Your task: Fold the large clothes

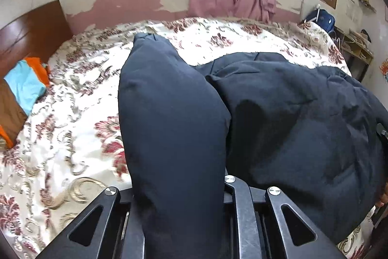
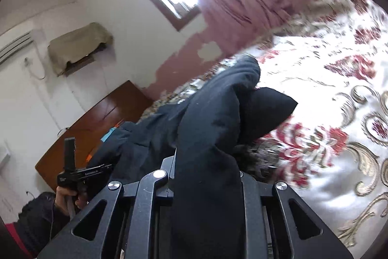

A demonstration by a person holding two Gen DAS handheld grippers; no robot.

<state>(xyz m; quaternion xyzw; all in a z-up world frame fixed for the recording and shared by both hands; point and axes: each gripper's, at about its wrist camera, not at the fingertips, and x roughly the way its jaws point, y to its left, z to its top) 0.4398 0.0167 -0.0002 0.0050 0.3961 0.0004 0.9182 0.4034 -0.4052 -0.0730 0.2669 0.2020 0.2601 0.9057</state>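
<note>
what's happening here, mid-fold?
Yes, mid-fold. A person holds a gripper in each hand, and both are clamped on a large dark navy padded garment spread on the floral bedspread. The left gripper grips a thick roll of it that stands up off the bed; the right gripper pinches another bunched part. The right view is tilted and blurred. Most of the garment lies crumpled, so no neat fold shows yet.

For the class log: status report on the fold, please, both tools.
Left tool shut on dark jacket. Right tool shut on it too, fabric lifted off floral bedspread. Folded clothes by headboard, out of the way.
</note>
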